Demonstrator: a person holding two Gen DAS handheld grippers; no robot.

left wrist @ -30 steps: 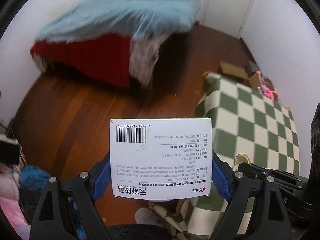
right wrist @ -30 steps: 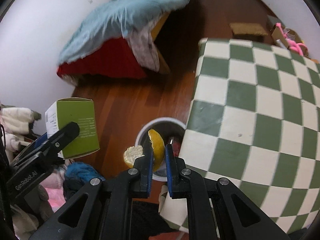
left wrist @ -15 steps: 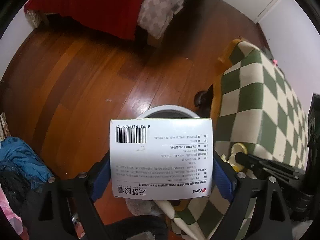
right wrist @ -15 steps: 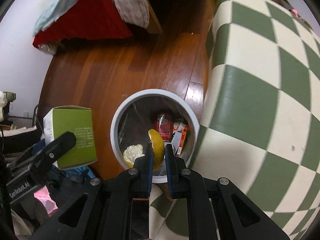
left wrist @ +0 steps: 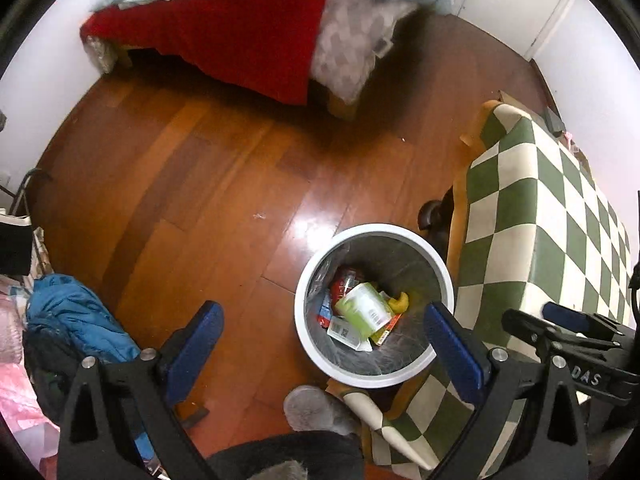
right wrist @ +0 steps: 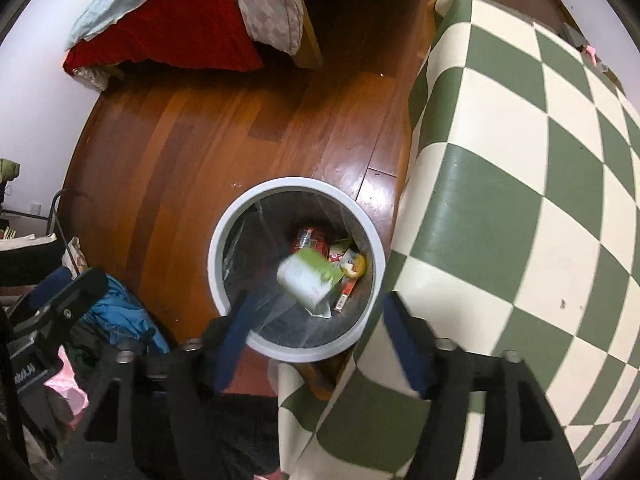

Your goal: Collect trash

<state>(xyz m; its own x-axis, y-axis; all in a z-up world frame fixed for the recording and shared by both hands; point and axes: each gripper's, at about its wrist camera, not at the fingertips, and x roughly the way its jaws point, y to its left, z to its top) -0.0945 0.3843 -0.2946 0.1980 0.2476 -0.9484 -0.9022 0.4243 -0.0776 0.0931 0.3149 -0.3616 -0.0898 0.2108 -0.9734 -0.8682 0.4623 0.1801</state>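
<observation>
Both tools, left [left wrist: 322, 344] and right [right wrist: 316, 336], have just been opening and now gape empty above the bin [left wrist: 374, 230] by the checkered surface's [left wrist: 520, 216] corner, the box [left wrist: 362, 310] and peel [left wrist: 400, 301] lying inside, so this load is delivered.

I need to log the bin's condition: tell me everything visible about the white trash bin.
The white trash bin is round, with a thick smooth rim, apparently plastic, lined with a clear bag. It stands upright on the wooden floor, against the checked tablecloth. Inside lie a green-and-white box, orange peel and red packaging.
</observation>
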